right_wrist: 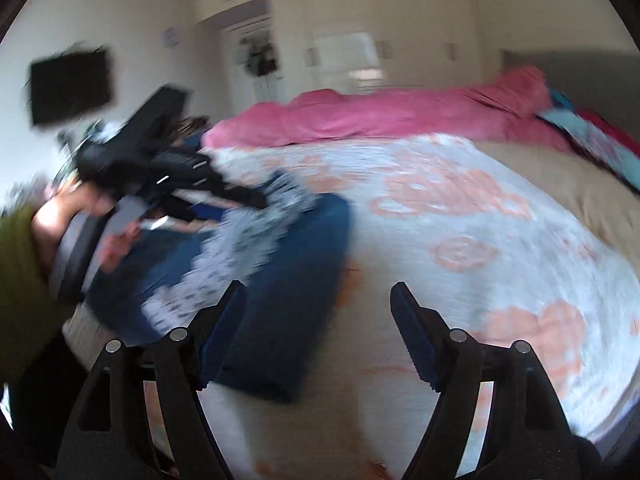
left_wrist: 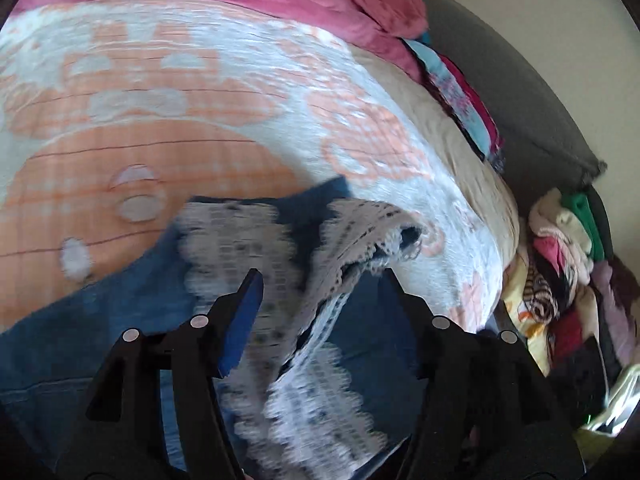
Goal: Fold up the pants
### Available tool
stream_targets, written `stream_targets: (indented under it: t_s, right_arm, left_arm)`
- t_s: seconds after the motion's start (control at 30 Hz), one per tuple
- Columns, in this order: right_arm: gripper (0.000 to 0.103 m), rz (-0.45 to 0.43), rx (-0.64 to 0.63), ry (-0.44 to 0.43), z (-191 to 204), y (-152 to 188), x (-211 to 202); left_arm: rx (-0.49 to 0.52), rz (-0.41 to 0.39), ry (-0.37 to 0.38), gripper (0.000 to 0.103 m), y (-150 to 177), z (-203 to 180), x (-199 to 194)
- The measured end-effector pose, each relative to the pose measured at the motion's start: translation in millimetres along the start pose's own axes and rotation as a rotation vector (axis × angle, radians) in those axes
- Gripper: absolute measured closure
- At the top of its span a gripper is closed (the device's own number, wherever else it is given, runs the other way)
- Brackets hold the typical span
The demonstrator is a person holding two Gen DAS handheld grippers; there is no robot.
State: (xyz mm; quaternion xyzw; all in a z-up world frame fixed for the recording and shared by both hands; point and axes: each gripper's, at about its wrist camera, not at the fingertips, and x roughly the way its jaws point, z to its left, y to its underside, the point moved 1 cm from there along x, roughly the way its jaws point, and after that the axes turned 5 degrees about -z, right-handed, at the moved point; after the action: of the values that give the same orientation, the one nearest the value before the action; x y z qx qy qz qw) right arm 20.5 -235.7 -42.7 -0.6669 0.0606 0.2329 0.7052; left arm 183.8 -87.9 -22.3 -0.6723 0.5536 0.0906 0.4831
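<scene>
Blue denim pants (left_wrist: 100, 320) with white lace trim (left_wrist: 312, 360) lie on the bed, blurred by motion. My left gripper (left_wrist: 322, 276) is open just above them, with a raised fold of lace between its fingers. In the right wrist view the pants (right_wrist: 288, 280) lie at the left on the bedspread. My right gripper (right_wrist: 318, 292) is open and empty, just right of the pants' edge. The left gripper (right_wrist: 224, 204) shows there above the lace, held by a hand.
An orange and white patterned bedspread (left_wrist: 200, 100) covers the bed. A pink blanket (right_wrist: 380, 116) lies bunched along its far side. A heap of clothes (left_wrist: 560, 280) sits beside the bed at the right. Wardrobes (right_wrist: 360, 32) and a wall TV (right_wrist: 70, 88) stand behind.
</scene>
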Motion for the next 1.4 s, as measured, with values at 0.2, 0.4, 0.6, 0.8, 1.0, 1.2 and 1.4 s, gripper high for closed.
stream_targets:
  t_s: [0.2,0.4,0.6,0.8,1.0,1.2,1.4]
  right_arm:
    - [0.030,0.062,-0.281,-0.105,78.6,4.3,19.8]
    - [0.035,0.187,-0.390,-0.127,115.4,17.6,51.1]
    - [0.077,0.246,-0.374,-0.088,109.9,26.1,73.7]
    - [0.085,0.198,-0.246,-0.201,83.8,20.0,57.1]
    - [0.085,0.190,-0.170,-0.254,73.4,14.5,53.1]
    - [0.085,0.161,-0.195,-0.283,77.5,13.1,50.1]
    - [0.085,0.187,-0.293,-0.289,96.6,22.2,58.2]
  left_arm:
    - [-0.112,-0.002,0.004,0.049,-5.6,28.4,-9.3]
    - [-0.148,0.019,0.024,0.045,-7.0,33.5,-1.5]
    - [-0.187,0.057,-0.019,0.045,-3.9,38.9,17.7]
    - [-0.243,0.012,-0.064,0.045,-5.7,45.6,19.7]
    - [-0.250,0.007,-0.061,0.088,-2.2,48.0,19.2]
    - [-0.201,-0.068,-0.059,0.091,3.2,40.4,-7.9]
    - [-0.216,-0.085,-0.129,0.088,18.5,58.7,-17.2]
